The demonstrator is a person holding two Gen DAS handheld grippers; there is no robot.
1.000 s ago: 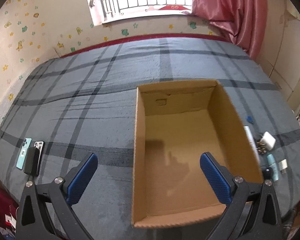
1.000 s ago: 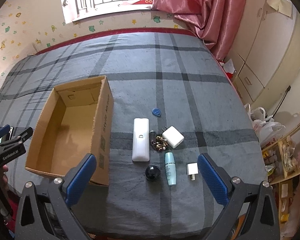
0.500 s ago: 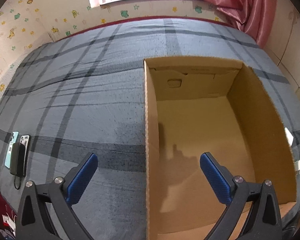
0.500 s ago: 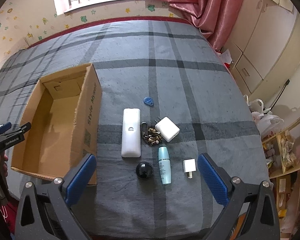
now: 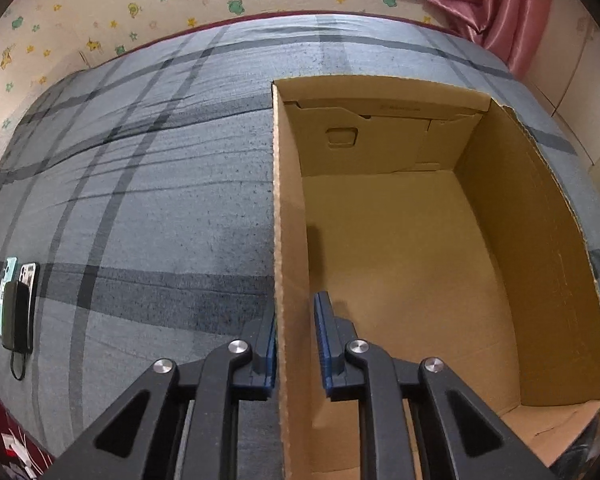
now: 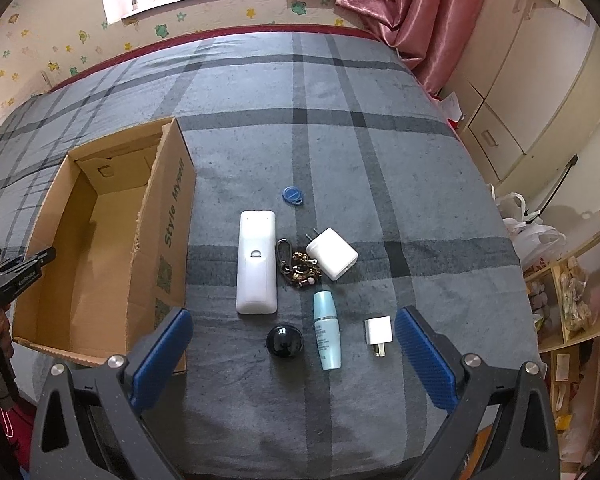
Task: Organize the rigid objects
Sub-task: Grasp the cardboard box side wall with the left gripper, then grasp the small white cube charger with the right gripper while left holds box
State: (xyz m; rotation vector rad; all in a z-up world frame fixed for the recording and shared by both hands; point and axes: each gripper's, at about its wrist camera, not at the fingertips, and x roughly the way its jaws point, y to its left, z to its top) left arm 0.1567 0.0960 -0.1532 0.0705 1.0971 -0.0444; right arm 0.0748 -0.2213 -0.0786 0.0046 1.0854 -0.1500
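An open, empty cardboard box lies on the grey plaid bed; it also shows in the right wrist view. My left gripper is shut on the box's left wall, one finger outside and one inside. My right gripper is open and empty, above a group of small items: a white remote, a black ball, a light blue bottle, a small white plug, a larger white charger, a keychain and a blue tag.
Two phones and a dark power bank lie at the bed's left edge. A pink curtain and white cabinets stand to the right. Plastic bags and shelves are beside the bed.
My left gripper moved forward to the box and closed its fingers on the left wall. My right gripper drifted slightly closer to the small items, still open.
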